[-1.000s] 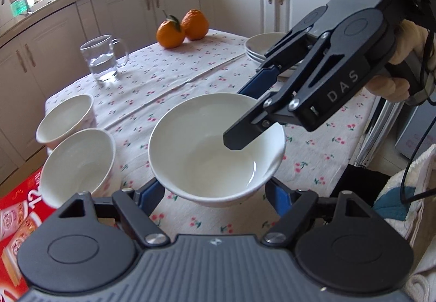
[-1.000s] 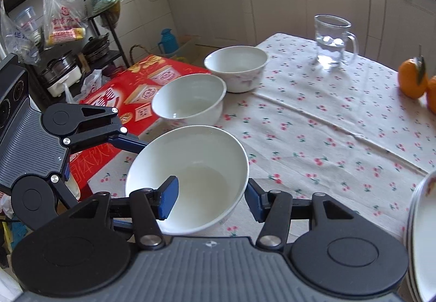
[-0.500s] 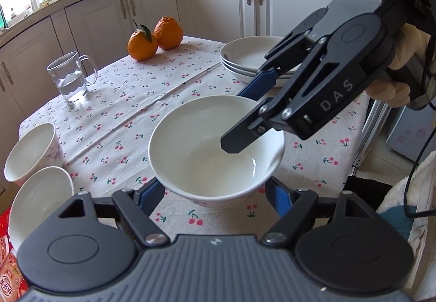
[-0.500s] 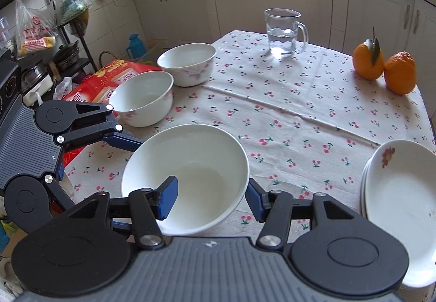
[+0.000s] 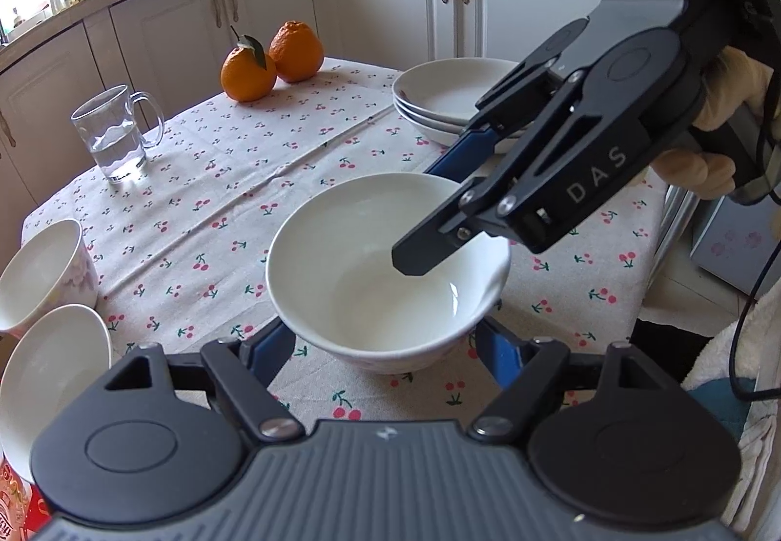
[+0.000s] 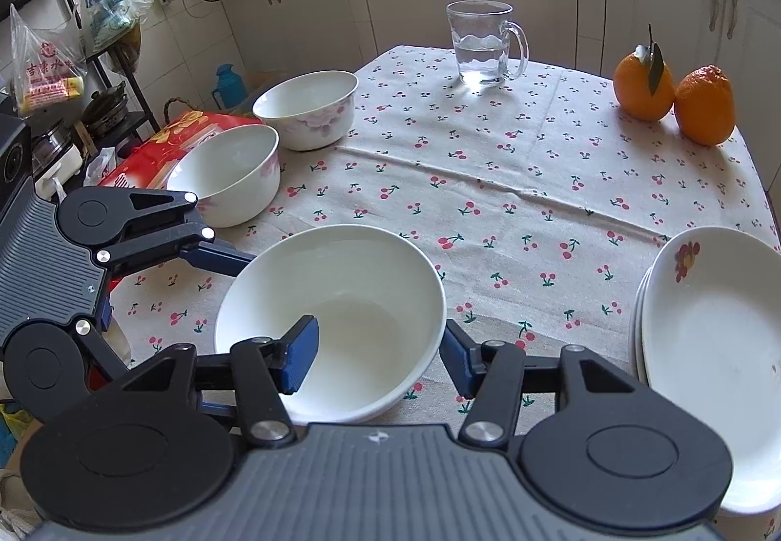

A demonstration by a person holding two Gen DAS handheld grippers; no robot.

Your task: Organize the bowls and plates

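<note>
Glossy ceramic bowl (image 5: 385,277) on matt cloth tablecloth (image 5: 254,179).

Right tongs (image 6: 378,353) pinch the bowl (image 6: 341,297) rim (both sides) — plates (image 6: 708,360) beside.

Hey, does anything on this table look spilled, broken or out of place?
Nothing spilled or broken. One oddity: two white ceramic bowls sit right at the cherry-print tablecloth's edge beside a red box.
</note>
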